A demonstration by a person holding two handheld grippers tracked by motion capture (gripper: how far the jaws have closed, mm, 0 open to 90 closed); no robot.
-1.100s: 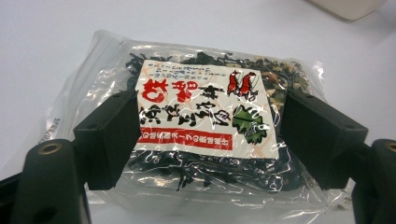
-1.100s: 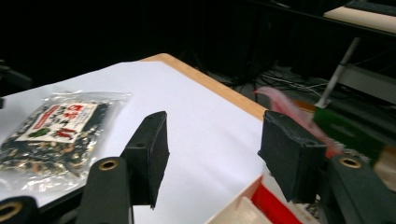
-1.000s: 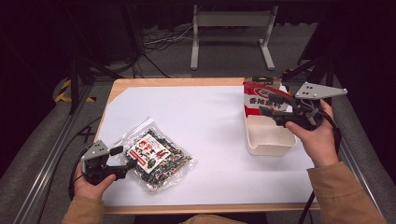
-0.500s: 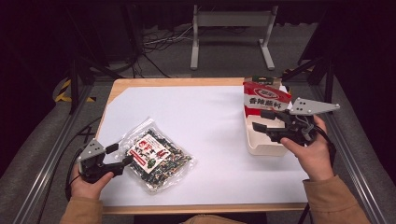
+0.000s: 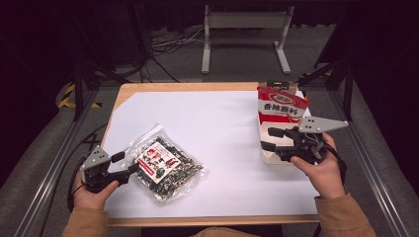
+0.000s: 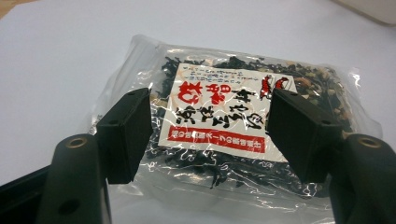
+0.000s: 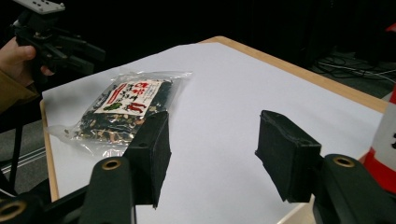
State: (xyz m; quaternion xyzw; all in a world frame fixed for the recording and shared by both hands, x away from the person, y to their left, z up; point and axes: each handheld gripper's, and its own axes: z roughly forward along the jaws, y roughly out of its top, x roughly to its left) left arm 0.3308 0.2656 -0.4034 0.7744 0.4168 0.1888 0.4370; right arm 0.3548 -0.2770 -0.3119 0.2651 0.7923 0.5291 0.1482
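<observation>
So I've got two grippers going, one in each hand. My left gripper (image 5: 129, 164) sits at the near-left part of the table (image 5: 217, 123), right at the edge of a clear bag of dried seaweed mix (image 5: 165, 165) with a white and red label. In the left gripper view the bag (image 6: 224, 126) lies flat on the white tabletop, straight ahead between my two black jaws, which are spread wide with nothing pinched between them. I can't tell whether the jaw tips are actually touching the plastic or just hovering beside it.

My right gripper (image 5: 272, 139) is way over on the right side, well apart from the bag, its jaws pointing left over the near end of a white tray (image 5: 269, 157). Jaws wide apart there too, holding nothing. A red and white snack packet (image 5: 280, 104) stands upright in the far end of that tray.

In the right gripper view I'm looking across the bare white surface toward the seaweed bag (image 7: 123, 105), with my other hand and its gripper (image 7: 70, 49) behind it.

Count: one seaweed bag, one snack packet, one tray, two grippers, both empty.
</observation>
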